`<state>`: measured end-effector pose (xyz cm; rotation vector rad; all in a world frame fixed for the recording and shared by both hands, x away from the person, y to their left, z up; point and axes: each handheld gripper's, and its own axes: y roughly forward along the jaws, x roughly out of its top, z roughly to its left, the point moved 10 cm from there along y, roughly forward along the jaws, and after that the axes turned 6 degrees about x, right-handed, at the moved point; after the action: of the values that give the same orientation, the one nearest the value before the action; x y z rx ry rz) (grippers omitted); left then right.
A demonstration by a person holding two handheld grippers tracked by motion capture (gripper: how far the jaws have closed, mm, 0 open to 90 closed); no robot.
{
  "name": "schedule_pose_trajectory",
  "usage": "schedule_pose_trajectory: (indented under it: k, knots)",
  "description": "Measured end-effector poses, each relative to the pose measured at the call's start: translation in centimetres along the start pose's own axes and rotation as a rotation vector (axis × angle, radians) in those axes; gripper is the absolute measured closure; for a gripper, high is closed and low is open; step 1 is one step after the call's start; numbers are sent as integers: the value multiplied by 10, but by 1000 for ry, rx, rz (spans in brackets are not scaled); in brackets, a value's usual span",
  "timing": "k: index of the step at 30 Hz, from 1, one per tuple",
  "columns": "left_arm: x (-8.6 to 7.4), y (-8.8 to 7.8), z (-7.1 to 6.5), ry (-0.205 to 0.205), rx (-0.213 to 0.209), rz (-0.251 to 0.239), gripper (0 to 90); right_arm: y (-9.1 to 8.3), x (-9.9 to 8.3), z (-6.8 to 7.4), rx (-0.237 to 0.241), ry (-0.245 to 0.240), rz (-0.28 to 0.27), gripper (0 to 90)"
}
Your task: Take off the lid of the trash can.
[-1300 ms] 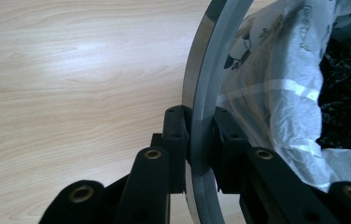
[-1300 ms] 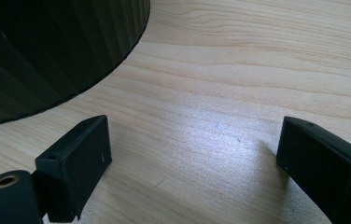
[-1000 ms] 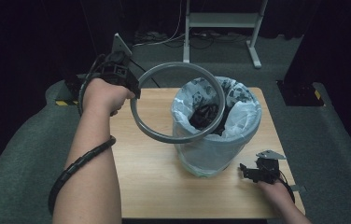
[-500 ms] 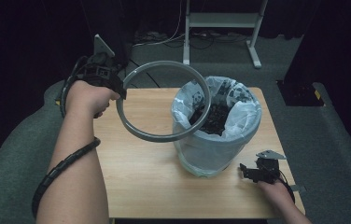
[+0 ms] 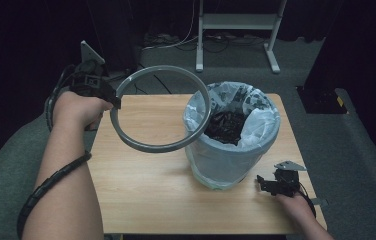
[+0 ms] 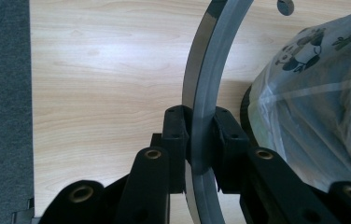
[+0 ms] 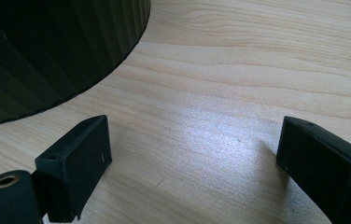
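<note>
Wooden bench (image 5: 141, 195), bare apart from the bin. Grey bin (image 5: 226, 162) right of centre, printed liner bag (image 5: 263, 122) folded over its rim, dark stuff inside. Grey retaining ring (image 5: 151, 146) held in the air, tilted, far edge overlapping the bin's left rim, near edge out over the bench. Left tool (image 6: 200, 135) clamped on the ring's band, one pad on each face. Right tool (image 5: 271, 184) resting on the bench just beside the bin's base, jaws wide apart, gripping nothing.

Step in hand, likely: ring clear of the bin, or about to go back over the liner; cannot tell which. Either way:
- Keep grip square on the band; single-point hold, likely to swing.
- Level the ring before any move over the rim.
- Avoid snagging the liner's folded edge.
- Steady the bin wall with the right tool if the bin shifts.
</note>
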<state>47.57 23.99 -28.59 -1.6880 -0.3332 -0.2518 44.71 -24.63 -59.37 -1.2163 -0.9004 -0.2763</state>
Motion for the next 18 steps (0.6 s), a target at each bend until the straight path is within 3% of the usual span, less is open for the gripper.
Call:
schedule_pose_trajectory:
  k: [18]
  knots:
    - [-13,1,42,-64,30,8,768,0,0,0,-1,-1,0,97]
